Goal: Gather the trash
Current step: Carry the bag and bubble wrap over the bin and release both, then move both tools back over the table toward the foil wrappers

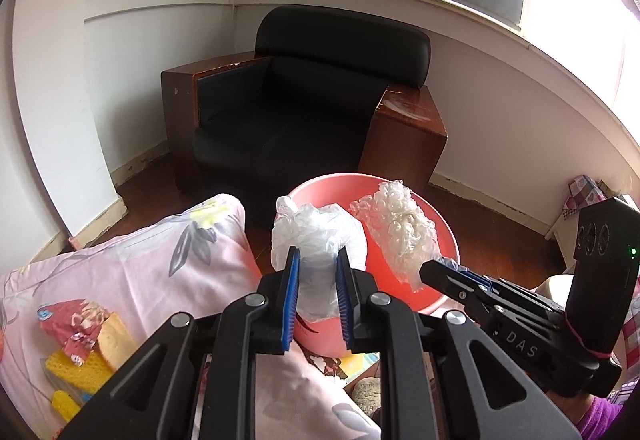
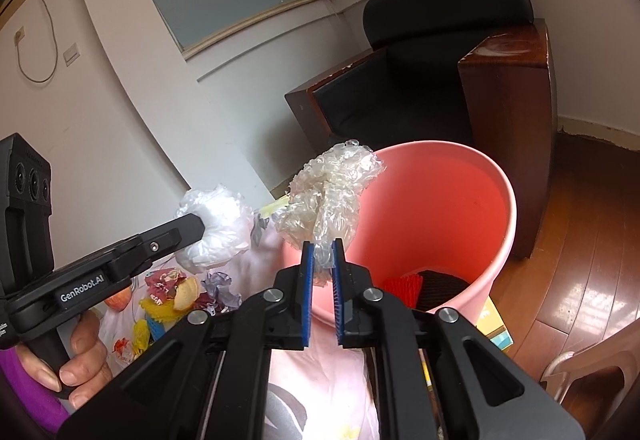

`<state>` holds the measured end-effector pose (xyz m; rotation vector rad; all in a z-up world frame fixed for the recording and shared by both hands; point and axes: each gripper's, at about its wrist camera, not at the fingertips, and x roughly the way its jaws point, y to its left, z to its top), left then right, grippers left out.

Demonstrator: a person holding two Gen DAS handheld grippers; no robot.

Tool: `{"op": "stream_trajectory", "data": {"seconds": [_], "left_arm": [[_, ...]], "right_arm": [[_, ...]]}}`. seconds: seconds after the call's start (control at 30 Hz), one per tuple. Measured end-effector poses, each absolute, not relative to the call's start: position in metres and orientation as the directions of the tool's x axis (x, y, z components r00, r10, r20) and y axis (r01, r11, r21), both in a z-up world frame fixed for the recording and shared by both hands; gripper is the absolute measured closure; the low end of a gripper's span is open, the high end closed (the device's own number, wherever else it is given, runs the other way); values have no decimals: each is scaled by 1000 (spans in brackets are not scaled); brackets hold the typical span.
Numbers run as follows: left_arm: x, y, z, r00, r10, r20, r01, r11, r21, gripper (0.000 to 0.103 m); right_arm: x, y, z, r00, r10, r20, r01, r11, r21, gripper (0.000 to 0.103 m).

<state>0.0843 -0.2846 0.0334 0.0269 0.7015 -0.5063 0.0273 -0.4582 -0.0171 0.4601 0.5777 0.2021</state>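
My left gripper [image 1: 318,258] is shut on a crumpled white plastic bag [image 1: 316,232] and holds it at the near rim of a pink bin [image 1: 440,224]. My right gripper [image 2: 322,250] is shut on a wad of clear bubble wrap [image 2: 332,192] and holds it over the bin's left rim [image 2: 508,208]. The right gripper also shows in the left wrist view [image 1: 430,268] with the bubble wrap [image 1: 400,224]. The left gripper shows in the right wrist view [image 2: 196,226] with the white bag [image 2: 218,228]. Red and dark trash [image 2: 424,286] lies in the bin's bottom.
A pink floral bedsheet [image 1: 140,272] holds more trash: yellow sponges [image 1: 80,372], a red wrapper [image 1: 72,324], crumpled paper [image 2: 218,286]. A black armchair with wooden sides [image 1: 304,100] stands behind the bin on a wooden floor [image 2: 580,260]. A white wall [image 2: 120,160] is to the left.
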Motion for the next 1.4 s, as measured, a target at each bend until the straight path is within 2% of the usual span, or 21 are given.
{"op": "stream_trajectory", "data": {"seconds": [0.3, 0.33, 0.4, 0.47, 0.57, 0.73, 1.07, 1.4], "left_arm": [[97, -297, 30, 649, -439, -622, 460, 877, -140, 84], [98, -298, 30, 652, -437, -620, 456, 879, -139, 81], [99, -298, 29, 650, -437, -621, 456, 879, -141, 68], [98, -297, 29, 655, -435, -618, 452, 881, -140, 57], [97, -297, 30, 657, -434, -616, 456, 880, -133, 56], [94, -292, 32, 662, -426, -616, 446, 885, -133, 55], [82, -268, 31, 667, -392, -634, 397, 907, -144, 46], [68, -234, 32, 678, -350, -647, 334, 930, -153, 45]], "right_arm": [[28, -459, -19, 826, 271, -494, 0, 877, 481, 92], [27, -459, -19, 826, 266, -498, 7, 877, 480, 91], [27, -457, -20, 825, 255, -504, 19, 879, 477, 88], [26, -458, -20, 826, 247, -506, 28, 880, 475, 79], [26, -459, -21, 830, 245, -501, 35, 874, 485, 67], [24, -458, -20, 834, 243, -495, 36, 872, 488, 65], [17, -457, -20, 836, 264, -481, 9, 870, 493, 65], [12, -452, -24, 822, 294, -487, -15, 867, 498, 65]]}}
